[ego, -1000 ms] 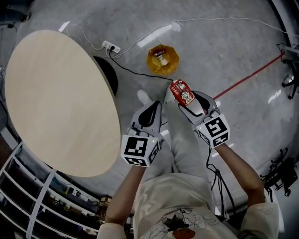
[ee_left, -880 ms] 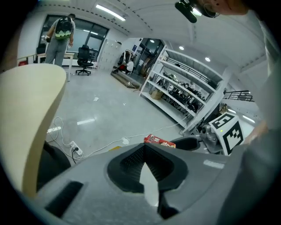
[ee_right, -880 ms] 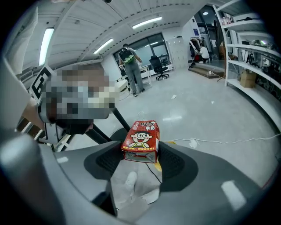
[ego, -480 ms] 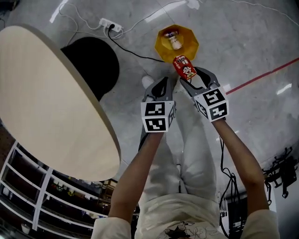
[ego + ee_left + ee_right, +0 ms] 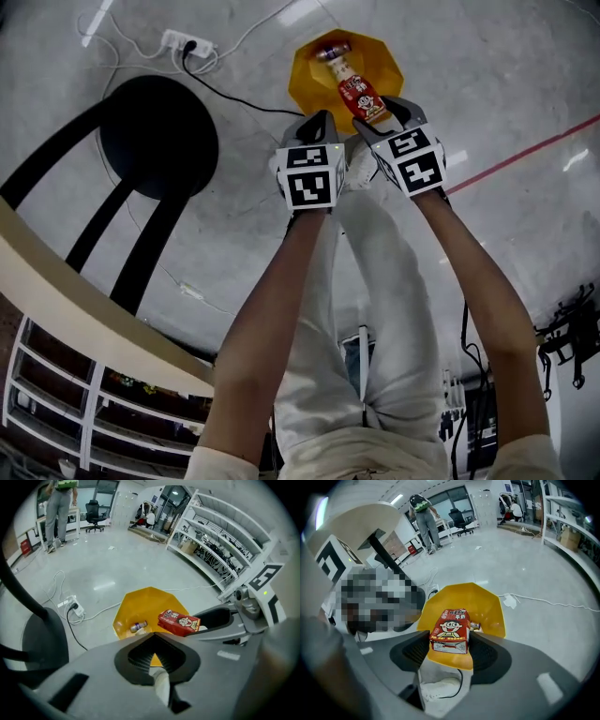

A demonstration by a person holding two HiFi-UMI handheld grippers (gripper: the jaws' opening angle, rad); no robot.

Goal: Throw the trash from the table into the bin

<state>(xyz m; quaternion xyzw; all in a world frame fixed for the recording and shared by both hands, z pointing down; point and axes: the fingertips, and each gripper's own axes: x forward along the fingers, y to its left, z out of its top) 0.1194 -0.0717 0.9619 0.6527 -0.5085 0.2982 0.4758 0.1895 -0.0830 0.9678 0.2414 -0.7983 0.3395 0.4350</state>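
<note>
A red drink carton (image 5: 361, 98) is clamped between the jaws of my right gripper (image 5: 382, 112). It hangs over the near rim of the yellow bin (image 5: 314, 80) on the floor. The right gripper view shows the carton (image 5: 451, 630) upright between the pads, with the bin (image 5: 487, 606) right behind it. A small bottle (image 5: 333, 52) lies inside the bin. My left gripper (image 5: 319, 120) is beside the right one, shut and empty, at the bin's near edge. In the left gripper view its closed tips (image 5: 152, 637) point at the bin (image 5: 140, 606), and the carton (image 5: 179, 622) shows to their right.
The round wooden table's edge (image 5: 94, 319) crosses the lower left, and its black base (image 5: 159, 136) stands left of the bin. A power strip (image 5: 178, 42) with cables lies behind the base. A red line (image 5: 525, 155) runs across the floor at right. The person's legs are below the grippers.
Both grippers have dropped toward the floor and forward to the bin. The carton, held short of the bin before, now hangs over its rim. The table has slid to the lower left.
</note>
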